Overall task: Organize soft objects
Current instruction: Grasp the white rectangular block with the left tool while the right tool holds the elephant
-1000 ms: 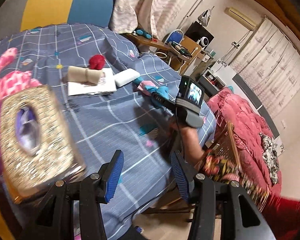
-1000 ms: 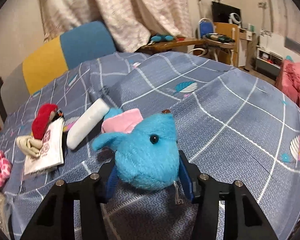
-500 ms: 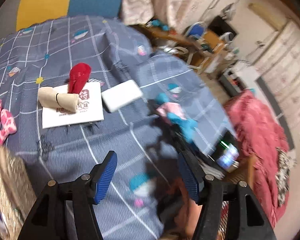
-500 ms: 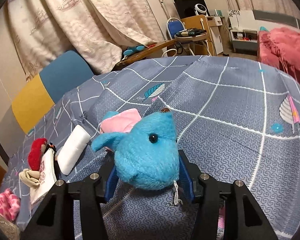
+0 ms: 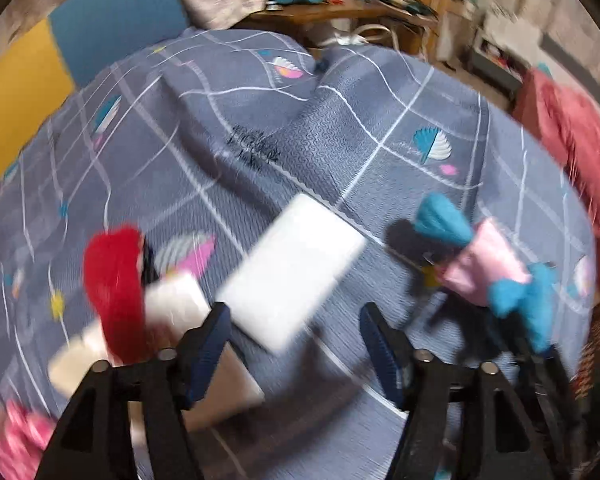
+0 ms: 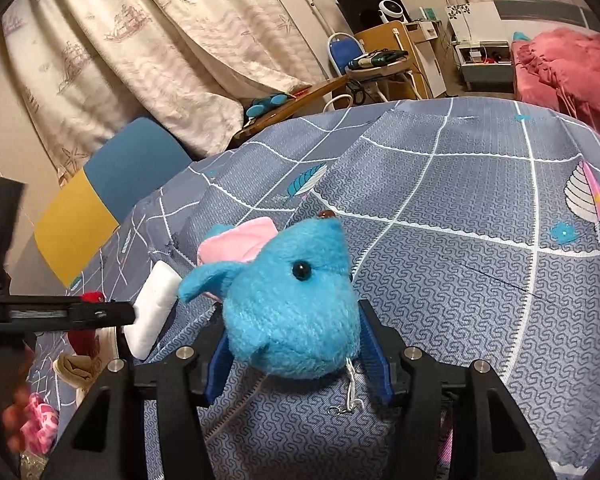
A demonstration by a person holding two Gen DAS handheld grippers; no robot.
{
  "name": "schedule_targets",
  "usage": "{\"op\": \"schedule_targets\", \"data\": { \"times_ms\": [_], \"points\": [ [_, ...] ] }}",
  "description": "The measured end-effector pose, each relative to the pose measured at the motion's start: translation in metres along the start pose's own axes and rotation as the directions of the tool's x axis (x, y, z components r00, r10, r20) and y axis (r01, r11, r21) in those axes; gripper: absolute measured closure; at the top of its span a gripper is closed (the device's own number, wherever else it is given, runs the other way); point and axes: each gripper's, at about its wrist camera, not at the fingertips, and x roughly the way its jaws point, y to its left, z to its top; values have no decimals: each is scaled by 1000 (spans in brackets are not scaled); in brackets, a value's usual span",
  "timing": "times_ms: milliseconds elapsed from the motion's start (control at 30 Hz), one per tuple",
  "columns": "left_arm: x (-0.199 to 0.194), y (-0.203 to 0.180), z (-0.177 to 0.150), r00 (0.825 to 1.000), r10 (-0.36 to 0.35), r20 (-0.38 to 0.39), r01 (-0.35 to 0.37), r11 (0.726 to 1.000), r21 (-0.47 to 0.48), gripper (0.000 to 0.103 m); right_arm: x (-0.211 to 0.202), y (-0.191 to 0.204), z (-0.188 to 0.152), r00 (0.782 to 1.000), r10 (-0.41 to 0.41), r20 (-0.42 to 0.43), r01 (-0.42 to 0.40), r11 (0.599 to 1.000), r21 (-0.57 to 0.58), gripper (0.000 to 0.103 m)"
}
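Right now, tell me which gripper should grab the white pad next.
Left. The left gripper is open, jaws straddling the near end of the white pad. The right gripper is shut on the blue plush toy.

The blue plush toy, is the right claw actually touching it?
Touching. In the right wrist view the blue plush toy sits wedged between the right claw, bulging over both blue pads.

Patterned curtains (image 6: 148, 52) hang behind a blue-and-yellow chair back (image 6: 112, 196), wooden side table (image 6: 292, 104) beyond, pink blanket (image 6: 568, 64) heaped far right, grey grid-patterned cloth (image 6: 480, 248) over tabletop.
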Motion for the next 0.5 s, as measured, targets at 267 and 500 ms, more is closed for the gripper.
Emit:
{"op": "schedule_targets", "data": {
  "times_ms": [267, 500],
  "points": [
    [44, -1, 16, 996, 55, -63, -47, 991, 125, 30, 0, -2, -2, 1000, 13, 4, -13, 1000, 16, 45],
    [46, -3, 11, 996, 68, -60, -60, 991, 123, 32, 0, -3, -2, 1000, 17, 7, -17, 1000, 20, 45]
  ]
}}
